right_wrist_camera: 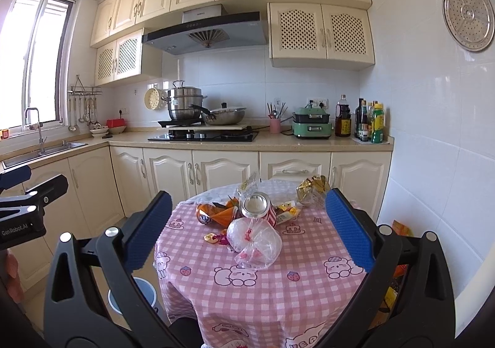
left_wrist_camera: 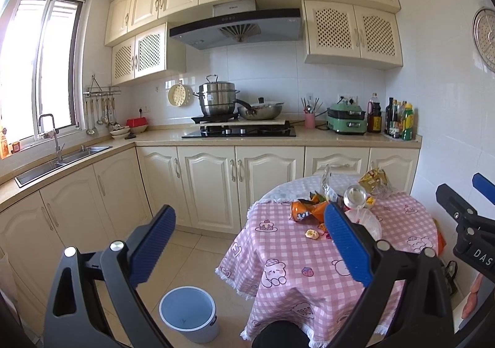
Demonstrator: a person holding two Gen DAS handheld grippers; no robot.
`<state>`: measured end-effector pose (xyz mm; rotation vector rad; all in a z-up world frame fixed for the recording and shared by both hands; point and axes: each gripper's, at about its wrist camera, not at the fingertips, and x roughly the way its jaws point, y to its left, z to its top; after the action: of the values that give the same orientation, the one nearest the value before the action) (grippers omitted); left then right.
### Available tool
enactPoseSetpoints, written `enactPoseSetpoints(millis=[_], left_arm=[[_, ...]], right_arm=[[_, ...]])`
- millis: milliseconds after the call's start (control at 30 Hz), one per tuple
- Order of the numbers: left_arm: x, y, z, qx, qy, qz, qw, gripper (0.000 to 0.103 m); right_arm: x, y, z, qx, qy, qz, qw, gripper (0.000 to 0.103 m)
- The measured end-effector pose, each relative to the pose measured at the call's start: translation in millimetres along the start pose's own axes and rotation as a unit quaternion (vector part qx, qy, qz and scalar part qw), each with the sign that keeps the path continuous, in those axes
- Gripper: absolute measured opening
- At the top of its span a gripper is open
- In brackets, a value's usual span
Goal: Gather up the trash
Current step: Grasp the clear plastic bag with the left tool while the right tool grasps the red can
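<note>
A pile of trash lies on a round table with a pink checked cloth (right_wrist_camera: 278, 292): a crushed orange can (right_wrist_camera: 213, 213), a red and silver can (right_wrist_camera: 258, 205), a clear plastic bag (right_wrist_camera: 256, 241), a gold wrapper (right_wrist_camera: 312, 188) and small candy wrappers (right_wrist_camera: 215, 237). The orange can (left_wrist_camera: 304, 212) and the table (left_wrist_camera: 294, 270) also show in the left wrist view. A pale blue bin (left_wrist_camera: 187, 314) stands on the floor left of the table. My left gripper (left_wrist_camera: 249, 244) is open and empty above the floor and table edge. My right gripper (right_wrist_camera: 249, 230) is open and empty, in front of the pile.
Cream kitchen cabinets (left_wrist_camera: 216, 181) and a counter with a stove (left_wrist_camera: 239, 131), pots and bottles (left_wrist_camera: 399, 122) run behind the table. A sink (left_wrist_camera: 62, 159) is at the left. A white tiled wall (right_wrist_camera: 433, 147) is at the right. The bin (right_wrist_camera: 140, 294) shows partly in the right wrist view.
</note>
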<state>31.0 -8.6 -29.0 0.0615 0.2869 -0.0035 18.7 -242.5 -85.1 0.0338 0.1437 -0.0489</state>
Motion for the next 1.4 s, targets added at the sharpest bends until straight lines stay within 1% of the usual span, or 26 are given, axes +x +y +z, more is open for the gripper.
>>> enactPoseSetpoints(millis=[200, 367, 533, 633, 733, 867, 900, 1033, 1133, 1200, 1233, 1300, 1333, 1367, 1400], left_arm=[[30.5, -5.3, -6.8, 0.009, 0.033, 0.001, 0.9994, 0.095], [68.1, -19.6, -17.7, 0.028, 0.072, -0.005, 0.9970, 0.095], [111.5, -30.0, -29.7, 0.027, 0.124, -0.039, 0.9912, 0.095], [141.0, -42.2, -36.8, 0.022, 0.158, -0.071, 0.9847, 0.095], [170.8, -57.5, -43.1, 0.009, 0.194, -0.111, 0.9747, 0.095], [212.9, -85.3, -53.0, -0.018, 0.238, -0.175, 0.9553, 0.095], [221.4, -92.9, -55.0, -0.023, 0.242, -0.184, 0.9525, 0.095], [249.0, -125.0, -57.1, -0.018, 0.246, -0.206, 0.9469, 0.095], [268.1, -151.9, -57.8, 0.009, 0.253, -0.219, 0.9423, 0.095], [276.6, -160.0, -55.8, 0.018, 0.246, -0.214, 0.9453, 0.095], [279.7, -162.1, -54.6, 0.021, 0.244, -0.217, 0.9450, 0.095], [289.6, -171.8, -55.2, 0.036, 0.252, -0.228, 0.9399, 0.094], [291.1, -174.8, -55.4, 0.042, 0.251, -0.230, 0.9392, 0.092], [293.3, -178.7, -56.7, 0.053, 0.251, -0.231, 0.9386, 0.077], [295.0, -180.3, -58.2, 0.057, 0.255, -0.236, 0.9358, 0.068]], right_arm=[[28.2, -14.2, -9.1, 0.018, 0.033, -0.002, 0.999, 0.097], [59.5, -32.4, -23.6, 0.038, 0.071, -0.014, 0.997, 0.097], [94.6, -54.3, -40.8, 0.054, 0.110, -0.033, 0.992, 0.097], [113.7, -70.7, -51.2, 0.068, 0.133, -0.045, 0.988, 0.097], [130.7, -88.8, -61.9, 0.082, 0.150, -0.056, 0.984, 0.097], [149.9, -110.0, -74.7, 0.095, 0.170, -0.060, 0.979, 0.097], [155.1, -116.2, -78.6, 0.100, 0.177, -0.061, 0.977, 0.097], [170.6, -131.2, -87.2, 0.109, 0.190, -0.064, 0.974, 0.097], [177.2, -141.3, -91.9, 0.122, 0.195, -0.060, 0.971, 0.097], [183.1, -146.4, -94.5, 0.129, 0.200, -0.056, 0.970, 0.097], [185.4, -147.8, -95.4, 0.130, 0.201, -0.054, 0.969, 0.097], [190.3, -147.9, -96.2, 0.131, 0.204, -0.053, 0.969, 0.097], [191.9, -147.8, -96.4, 0.132, 0.204, -0.051, 0.969, 0.097], [194.9, -147.7, -97.0, 0.134, 0.205, -0.047, 0.968, 0.097], [196.7, -146.8, -97.1, 0.134, 0.207, -0.045, 0.968, 0.097]])
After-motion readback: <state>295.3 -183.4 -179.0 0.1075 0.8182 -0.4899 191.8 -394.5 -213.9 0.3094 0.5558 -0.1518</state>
